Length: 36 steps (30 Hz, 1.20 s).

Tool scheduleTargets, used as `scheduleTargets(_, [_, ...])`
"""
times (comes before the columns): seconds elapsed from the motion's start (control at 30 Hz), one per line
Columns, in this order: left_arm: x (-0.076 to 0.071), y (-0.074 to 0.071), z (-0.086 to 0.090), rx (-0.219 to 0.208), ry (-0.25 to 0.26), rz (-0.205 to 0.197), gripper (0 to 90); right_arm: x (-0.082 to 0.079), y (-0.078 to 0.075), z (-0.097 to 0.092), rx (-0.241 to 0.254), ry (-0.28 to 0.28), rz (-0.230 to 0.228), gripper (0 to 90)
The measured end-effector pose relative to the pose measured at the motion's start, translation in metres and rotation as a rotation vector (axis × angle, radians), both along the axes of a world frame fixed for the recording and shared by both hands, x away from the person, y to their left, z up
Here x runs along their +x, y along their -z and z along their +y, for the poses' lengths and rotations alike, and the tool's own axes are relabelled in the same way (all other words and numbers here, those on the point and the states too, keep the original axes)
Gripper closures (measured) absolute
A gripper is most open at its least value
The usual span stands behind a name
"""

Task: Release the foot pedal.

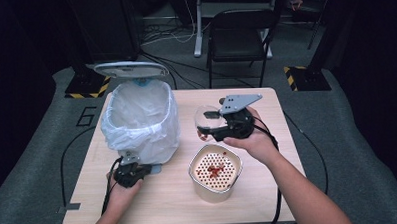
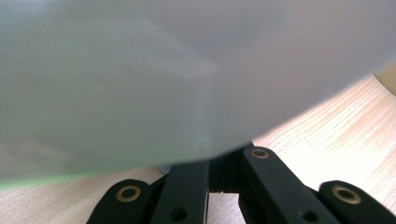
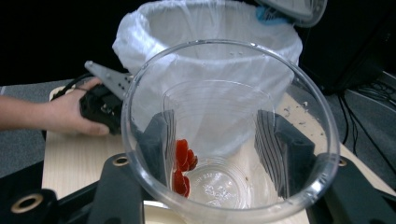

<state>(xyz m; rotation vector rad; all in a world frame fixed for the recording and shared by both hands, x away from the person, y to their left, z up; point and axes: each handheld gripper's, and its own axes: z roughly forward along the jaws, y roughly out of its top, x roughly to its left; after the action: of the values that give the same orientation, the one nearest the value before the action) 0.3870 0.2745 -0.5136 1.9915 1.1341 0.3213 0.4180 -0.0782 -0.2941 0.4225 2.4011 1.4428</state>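
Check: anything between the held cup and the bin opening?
Nothing visible. The right gripper holds the clear cup beside the lined bin, whose lid stands raised behind the opening. The strainer pot sits lower, nearer the person.

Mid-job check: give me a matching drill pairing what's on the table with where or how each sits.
Things:
1. clear cup
2. bin
3. strainer pot
4. left gripper

States:
A. lined with a white bag, lid up
B. clamped in the right gripper, red bits stuck inside
C. shut, at the bin's base
D. standing on the table, red scraps on its holes

Pairs: 1-B, 2-A, 3-D, 4-C
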Motion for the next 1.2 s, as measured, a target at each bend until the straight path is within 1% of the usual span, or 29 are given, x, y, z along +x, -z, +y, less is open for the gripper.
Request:
scheduleTargets(0.03, [0.0,0.0,0.0,0.0,-0.001,0.0,90.0,0.001,-0.003,0.004,0.002,-0.002,-0.001,47.6])
scheduleTargets(0.07, [0.0,0.0,0.0,0.001,-0.001,0.0,90.0,0.005,-0.01,0.013,0.005,-0.006,-0.004,47.6])
scheduleTargets(0.2, [0.0,0.0,0.0,0.003,-0.008,-0.003,90.0,0.012,-0.019,0.028,0.018,0.003,0.0,47.4])
scheduleTargets(0.23, [0.0,0.0,0.0,0.003,-0.008,-0.003,90.0,0.012,-0.019,0.028,0.018,0.003,0.0,47.4])
scheduleTargets(0.27, [0.0,0.0,0.0,0.002,-0.009,-0.003,90.0,0.014,-0.022,0.032,0.022,0.002,-0.003,47.4])
scheduleTargets(0.3, [0.001,-0.001,0.002,0.034,0.015,-0.001,90.0,0.017,-0.025,0.038,0.033,-0.006,0.005,47.3])
scheduleTargets(0.33, [0.002,-0.001,0.004,0.057,0.024,0.001,90.0,0.019,-0.027,0.041,0.037,-0.007,0.002,47.3])
scheduleTargets(0.37, [0.002,-0.002,0.005,0.068,0.027,0.001,90.0,0.02,-0.029,0.046,0.042,-0.007,0.005,47.3])
scheduleTargets(0.47, [0.002,-0.001,0.004,0.048,0.023,0.002,90.0,0.025,-0.034,0.062,0.037,-0.018,-0.004,47.2])
scheduleTargets(0.5, [0.001,-0.002,0.004,0.058,0.022,0.005,90.0,0.026,-0.035,0.067,0.036,-0.016,-0.005,47.1])
scheduleTargets(0.53, [0.001,0.0,0.001,0.006,-0.001,0.002,90.0,0.028,-0.036,0.073,0.039,-0.018,0.0,47.0])
scheduleTargets(0.57, [0.001,-0.001,0.003,0.038,0.019,0.004,90.0,0.03,-0.036,0.078,0.041,-0.018,-0.001,47.0])
scheduleTargets(0.6, [0.002,-0.002,0.005,0.065,0.028,0.006,90.0,0.031,-0.037,0.084,0.041,-0.021,-0.003,47.0])
scheduleTargets(0.63, [0.002,-0.002,0.005,0.069,0.025,0.002,90.0,0.033,-0.037,0.089,0.041,-0.022,-0.007,47.0])
scheduleTargets(0.67, [0.001,-0.001,0.004,0.053,0.014,0.0,90.0,0.034,-0.038,0.094,0.041,-0.024,-0.012,46.9])
scheduleTargets(0.7, [0.001,-0.001,0.004,0.051,0.022,-0.001,90.0,0.035,-0.037,0.1,0.04,-0.022,-0.013,46.9])
scheduleTargets(0.73, [0.003,-0.001,0.005,0.06,0.036,-0.009,90.0,0.037,-0.037,0.105,0.034,-0.022,-0.019,46.9])
scheduleTargets(0.77, [0.002,-0.001,0.004,0.051,0.034,-0.004,90.0,0.038,-0.036,0.111,0.036,-0.019,-0.017,46.8])
scheduleTargets(0.83, [0.002,-0.001,0.005,0.056,0.029,-0.006,90.0,0.042,-0.034,0.121,0.028,-0.019,-0.011,46.7])
scheduleTargets(0.87, [0.002,0.0,0.004,0.049,0.032,-0.002,90.0,0.043,-0.033,0.124,0.024,-0.017,-0.012,46.7])
scheduleTargets(0.93, [0.003,-0.001,0.005,0.058,0.036,-0.009,90.0,0.048,-0.03,0.134,0.012,-0.013,-0.004,46.5])
scheduleTargets(0.97, [0.002,0.0,0.002,0.022,0.009,-0.015,90.0,0.05,-0.029,0.138,0.004,-0.011,0.001,46.4])
scheduleTargets(1.0, [0.001,0.001,0.001,-0.002,-0.002,-0.009,90.0,0.051,-0.027,0.141,0.001,-0.009,0.004,46.2])
scheduleTargets(1.03, [0.002,0.0,0.003,0.026,0.022,-0.008,90.0,0.053,-0.026,0.145,-0.006,-0.011,0.015,45.7])
scheduleTargets(1.07, [0.001,0.001,0.0,-0.019,-0.004,-0.01,90.0,0.055,-0.024,0.148,-0.014,-0.01,0.025,45.0])
scheduleTargets(1.1, [0.001,0.001,0.001,-0.015,-0.001,-0.01,90.0,0.056,-0.023,0.151,-0.021,-0.009,0.039,43.2])
scheduleTargets(1.13, [0.001,0.001,0.0,-0.016,-0.002,-0.01,90.0,0.057,-0.022,0.153,-0.028,-0.01,0.055,37.2])
scheduleTargets(1.17, [0.002,0.0,0.004,0.032,0.025,-0.007,90.0,0.058,-0.02,0.155,-0.037,-0.007,0.069,32.0])
scheduleTargets(1.2, [0.002,0.0,0.004,0.031,0.024,-0.007,90.0,0.059,-0.019,0.158,-0.049,0.009,0.074,29.1])
